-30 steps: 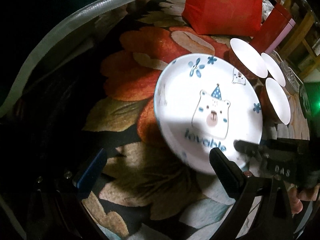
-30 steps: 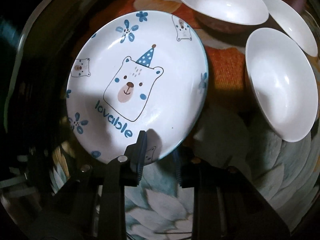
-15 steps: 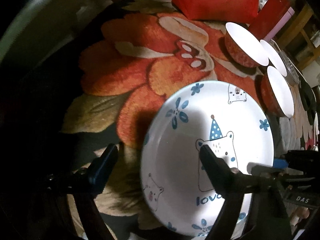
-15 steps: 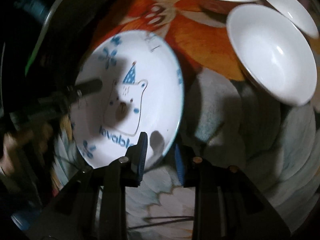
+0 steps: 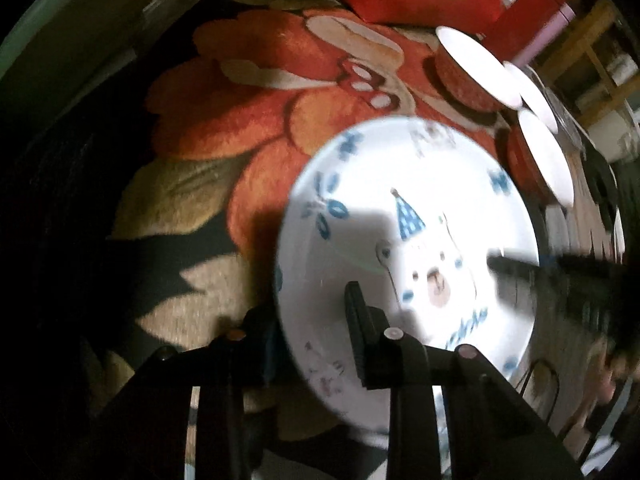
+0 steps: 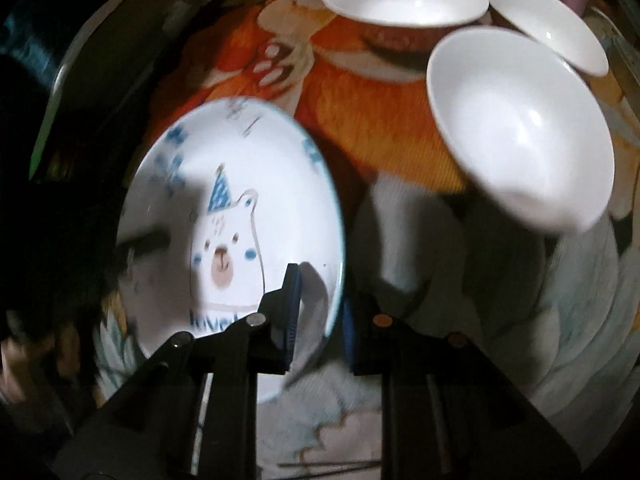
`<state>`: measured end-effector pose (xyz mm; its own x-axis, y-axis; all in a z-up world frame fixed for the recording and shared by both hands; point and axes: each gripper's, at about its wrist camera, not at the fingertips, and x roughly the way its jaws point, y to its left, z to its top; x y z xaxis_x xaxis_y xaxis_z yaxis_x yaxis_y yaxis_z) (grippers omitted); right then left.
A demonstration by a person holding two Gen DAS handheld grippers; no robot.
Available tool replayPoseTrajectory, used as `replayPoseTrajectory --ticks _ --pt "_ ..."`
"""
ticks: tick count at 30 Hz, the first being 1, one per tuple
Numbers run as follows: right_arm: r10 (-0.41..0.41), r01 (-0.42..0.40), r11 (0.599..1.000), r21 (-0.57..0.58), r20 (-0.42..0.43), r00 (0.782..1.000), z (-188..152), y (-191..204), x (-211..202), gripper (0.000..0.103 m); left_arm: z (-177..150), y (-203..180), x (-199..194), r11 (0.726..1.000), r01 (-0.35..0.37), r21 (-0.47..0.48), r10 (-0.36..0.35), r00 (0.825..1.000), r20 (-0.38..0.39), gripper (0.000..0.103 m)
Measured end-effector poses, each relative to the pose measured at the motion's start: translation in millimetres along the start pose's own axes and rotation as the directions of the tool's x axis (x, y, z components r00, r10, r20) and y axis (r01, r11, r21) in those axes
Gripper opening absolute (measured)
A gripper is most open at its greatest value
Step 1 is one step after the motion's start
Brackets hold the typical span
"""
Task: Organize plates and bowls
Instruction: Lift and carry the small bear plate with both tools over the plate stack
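Your plate (image 6: 224, 216) is white with a blue rim, blue flowers and a party-hat bear, and it sits tilted over the flowered surface (image 5: 256, 92). Your right tool (image 6: 318, 312) pinches its near rim, while your left tool (image 5: 312, 328) has just been closing across the opposite rim, though blur hides whether those pads press. Three white bowls (image 6: 520, 128) stand empty and clustered just beyond, with open cloth left of the plate.

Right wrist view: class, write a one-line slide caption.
Right gripper pinches the rim of the white bear-print ceramic plate over the floral cloth, beside three white bowls.
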<state>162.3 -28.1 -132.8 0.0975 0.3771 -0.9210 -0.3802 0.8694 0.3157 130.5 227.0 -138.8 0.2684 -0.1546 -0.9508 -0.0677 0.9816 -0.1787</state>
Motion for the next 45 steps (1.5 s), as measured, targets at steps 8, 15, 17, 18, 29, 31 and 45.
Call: replayPoseTrajectory --ticks 8,15,17,18,29,31,45 --pt "-0.008 0.008 1.0 -0.009 0.008 1.0 -10.7 7.5 4.4 0.019 6.6 4.4 1.4 0.999 0.016 -0.04 -0.015 1.0 0.015 0.029" --pt "0.005 -0.005 1.0 0.019 0.009 1.0 -9.2 5.1 2.9 0.017 -0.4 -4.7 -7.8 1.0 0.007 0.009 -0.007 1.0 0.011 0.029" --pt "0.011 -0.011 1.0 0.019 0.014 1.0 -12.6 4.0 -2.7 0.017 -1.2 -8.4 -13.3 1.0 0.009 0.017 -0.01 1.0 0.017 0.029" --pt "0.014 -0.015 1.0 0.018 0.016 1.0 -14.4 3.4 -6.3 0.017 -0.9 -10.9 -16.8 1.0 0.012 0.022 -0.012 1.0 0.02 0.029" --pt "0.018 -0.022 0.996 0.087 0.047 0.999 -31.0 -20.2 -51.0 0.017 -0.7 -61.1 -48.4 0.991 0.034 0.127 -0.039 0.999 0.033 0.029" --pt "0.015 -0.021 0.994 0.109 0.054 0.998 -33.7 -28.2 -60.0 0.017 -0.3 -73.9 -53.1 0.988 0.038 0.15 -0.044 0.998 0.034 0.029" --pt "-0.017 -0.008 0.97 0.242 0.098 0.995 -54.0 -80.4 -111.2 0.017 1.3 -169.2 -74.5 0.959 0.078 0.273 -0.088 0.996 0.025 0.029"
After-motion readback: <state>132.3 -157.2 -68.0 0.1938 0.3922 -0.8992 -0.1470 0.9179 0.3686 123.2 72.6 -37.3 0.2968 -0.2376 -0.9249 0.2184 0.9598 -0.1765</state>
